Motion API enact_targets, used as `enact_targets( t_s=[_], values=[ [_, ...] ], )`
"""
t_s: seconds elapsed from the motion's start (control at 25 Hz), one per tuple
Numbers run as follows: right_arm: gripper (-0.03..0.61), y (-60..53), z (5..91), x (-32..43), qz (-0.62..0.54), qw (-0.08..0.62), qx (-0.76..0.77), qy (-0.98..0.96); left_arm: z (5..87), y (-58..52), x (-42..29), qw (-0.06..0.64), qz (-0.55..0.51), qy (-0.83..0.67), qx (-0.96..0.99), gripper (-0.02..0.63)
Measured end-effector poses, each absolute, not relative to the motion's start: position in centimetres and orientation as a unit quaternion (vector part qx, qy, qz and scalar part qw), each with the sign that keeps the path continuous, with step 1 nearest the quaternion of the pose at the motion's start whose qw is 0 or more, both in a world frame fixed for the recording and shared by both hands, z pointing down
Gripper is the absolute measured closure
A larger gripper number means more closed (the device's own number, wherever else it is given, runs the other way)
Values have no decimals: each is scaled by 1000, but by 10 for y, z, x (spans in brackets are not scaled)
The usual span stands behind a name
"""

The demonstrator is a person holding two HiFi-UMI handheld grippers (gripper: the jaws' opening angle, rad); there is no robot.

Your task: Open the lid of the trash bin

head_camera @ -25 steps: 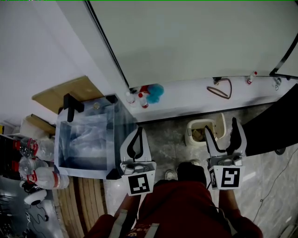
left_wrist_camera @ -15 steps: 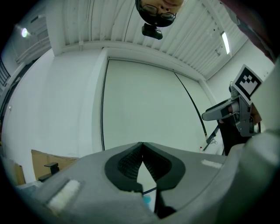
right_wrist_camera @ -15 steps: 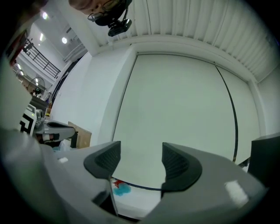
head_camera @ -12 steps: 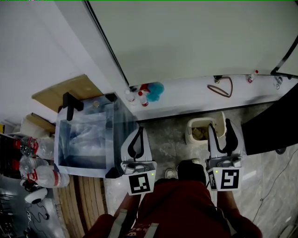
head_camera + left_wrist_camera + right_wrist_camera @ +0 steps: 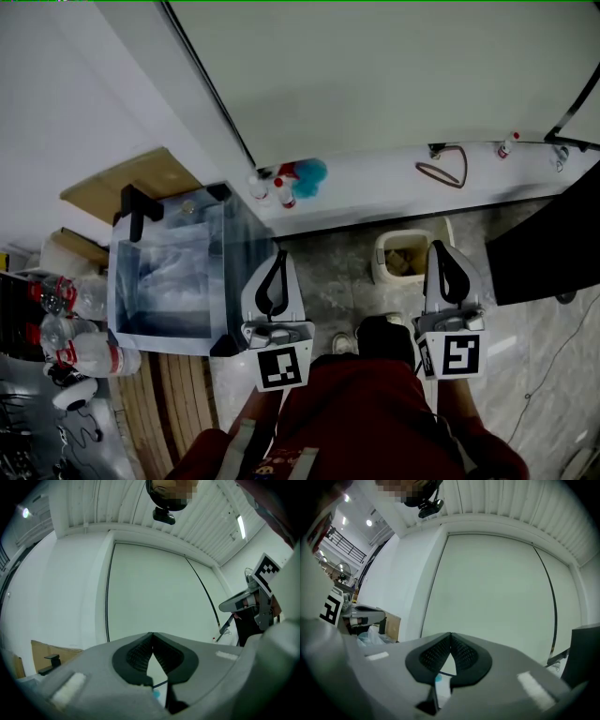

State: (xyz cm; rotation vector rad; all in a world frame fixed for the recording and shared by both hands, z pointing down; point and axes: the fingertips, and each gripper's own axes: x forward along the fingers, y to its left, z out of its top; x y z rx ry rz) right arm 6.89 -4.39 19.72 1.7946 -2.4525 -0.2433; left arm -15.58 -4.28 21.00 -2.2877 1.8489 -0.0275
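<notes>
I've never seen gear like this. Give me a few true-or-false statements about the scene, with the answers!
1. The right gripper is shut on nothing. True; its jaws have just been closing, with nothing between them.
2. The left gripper clamps a bottle. False: it is shut and empty.
3. The small beige bin lies nearest the left gripper. False: in the head view it sits right beside the right gripper.
4. A clear box with black corners stands at the person's left. True.
5. The person's top is blue. False: it is red.
</notes>
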Motion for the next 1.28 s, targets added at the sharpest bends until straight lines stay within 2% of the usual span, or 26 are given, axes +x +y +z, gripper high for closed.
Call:
enact_targets(
  t_s=[1.0,1.28],
  values=[
    [580,-51,200,97,-82,61,603,-791,214,-50,-142,98,-14,622,-776,609],
    [580,-52,195,102,-77,44,612,-786,211,-52,-139,97,-13,621,-778,609]
  ],
)
